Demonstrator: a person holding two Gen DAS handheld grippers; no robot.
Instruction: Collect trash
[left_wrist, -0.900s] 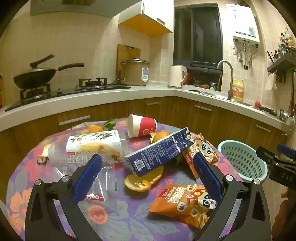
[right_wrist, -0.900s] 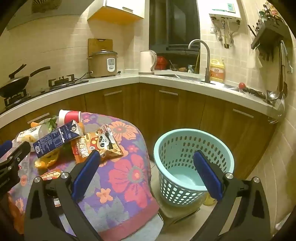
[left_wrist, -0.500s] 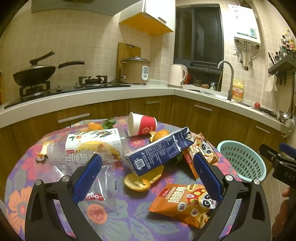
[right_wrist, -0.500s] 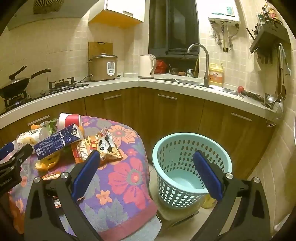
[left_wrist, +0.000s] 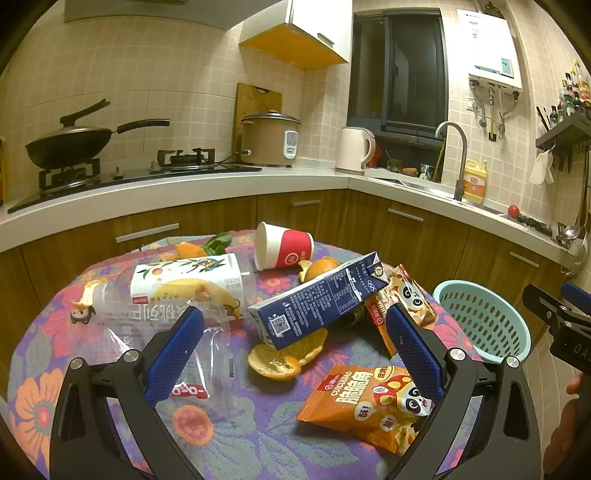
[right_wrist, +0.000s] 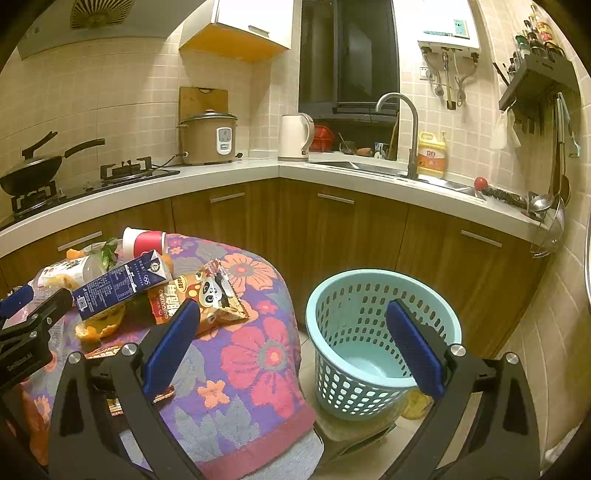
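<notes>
"CUICUIMAO" on the orange snack bag (left_wrist: 369, 404), "500ml" on the clear bottle's label (left_wrist: 188, 286), "DA" on the right gripper's body (left_wrist: 570, 341)

Showing woven floral tablecloth (left_wrist: 236, 435), glossy foil snack bag (left_wrist: 364, 404), printed matt cardboard milk carton (left_wrist: 317, 304), crinkled clear plastic wrapper (left_wrist: 114, 332), perforated smooth plastic basket (right_wrist: 384, 343), polished wooden cabinets (right_wrist: 351, 229).

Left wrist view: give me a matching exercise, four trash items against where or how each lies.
Items:
1. carton
2. cup
3. bottle
4. snack bag

States:
A. on its side, open end facing left
B. flat, nearest the camera
C. tilted, resting on orange peel
D. clear, on its side, left of the carton

Pairs: 1-C, 2-A, 3-D, 4-B
</notes>
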